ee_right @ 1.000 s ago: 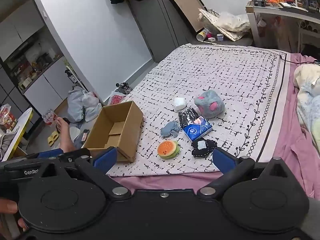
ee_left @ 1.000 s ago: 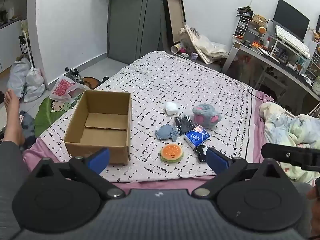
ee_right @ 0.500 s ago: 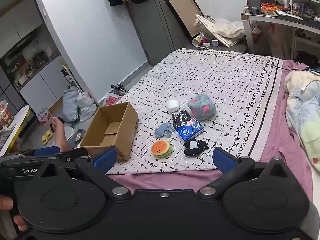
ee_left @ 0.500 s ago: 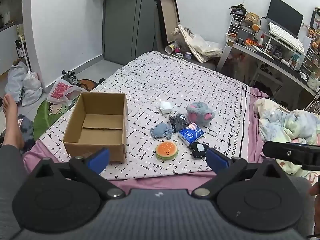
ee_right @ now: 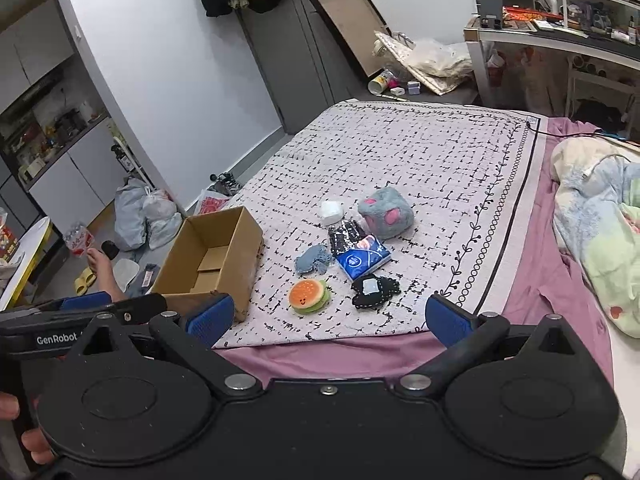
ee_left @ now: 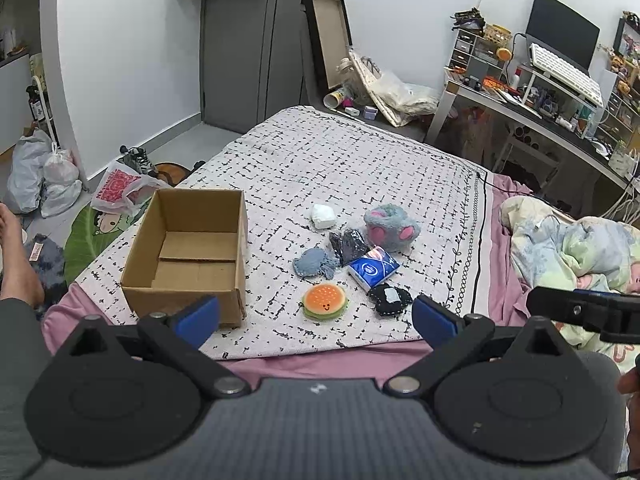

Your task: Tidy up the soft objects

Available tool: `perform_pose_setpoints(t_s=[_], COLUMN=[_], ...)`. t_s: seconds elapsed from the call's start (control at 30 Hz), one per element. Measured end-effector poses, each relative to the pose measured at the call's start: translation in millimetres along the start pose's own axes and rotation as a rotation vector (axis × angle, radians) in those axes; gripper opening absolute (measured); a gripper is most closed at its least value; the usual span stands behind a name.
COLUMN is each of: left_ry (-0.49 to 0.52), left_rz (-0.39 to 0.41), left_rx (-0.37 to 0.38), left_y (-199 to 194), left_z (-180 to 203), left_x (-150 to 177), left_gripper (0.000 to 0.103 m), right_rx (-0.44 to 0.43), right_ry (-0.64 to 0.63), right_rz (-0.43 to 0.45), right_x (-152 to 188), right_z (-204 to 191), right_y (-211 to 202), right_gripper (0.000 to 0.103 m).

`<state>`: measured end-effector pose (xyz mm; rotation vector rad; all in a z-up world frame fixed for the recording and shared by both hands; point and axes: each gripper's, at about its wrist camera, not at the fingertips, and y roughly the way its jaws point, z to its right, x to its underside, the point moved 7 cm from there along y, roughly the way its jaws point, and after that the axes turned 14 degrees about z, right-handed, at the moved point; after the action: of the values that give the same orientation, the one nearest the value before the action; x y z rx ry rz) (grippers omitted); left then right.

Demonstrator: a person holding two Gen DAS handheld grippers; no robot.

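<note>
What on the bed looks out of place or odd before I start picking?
Nothing looks spilled or damaged. The cardboard box sits upright and empty at the bed's corner. The one oddity is the blue tissue pack, lying partly on top of the black sequin pouch, so they overlap. Both grippers' jaws are open and hold nothing.

Even, soft indoor light fills both views; shadows are faint, focus is sharp, and fisheye bending curves the edges, corners dark.
</note>
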<state>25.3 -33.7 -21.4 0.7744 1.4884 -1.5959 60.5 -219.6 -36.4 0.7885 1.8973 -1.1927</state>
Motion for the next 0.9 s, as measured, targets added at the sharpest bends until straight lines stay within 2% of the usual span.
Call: perform_pose_setpoints(t_s=[0.9], left_ry=[-0.004], left_rz=[-0.002], left_rx=[0.002], left_y=[-6.0], left_z=[-2.9], left_x=[2.6], left_gripper=[0.101], right_rx=[0.016], right_ry=[-0.015], right_rz=[0.007], right_x=[2.8], right_z=[0.1], right_y=[-5.4], right_gripper=[0.103])
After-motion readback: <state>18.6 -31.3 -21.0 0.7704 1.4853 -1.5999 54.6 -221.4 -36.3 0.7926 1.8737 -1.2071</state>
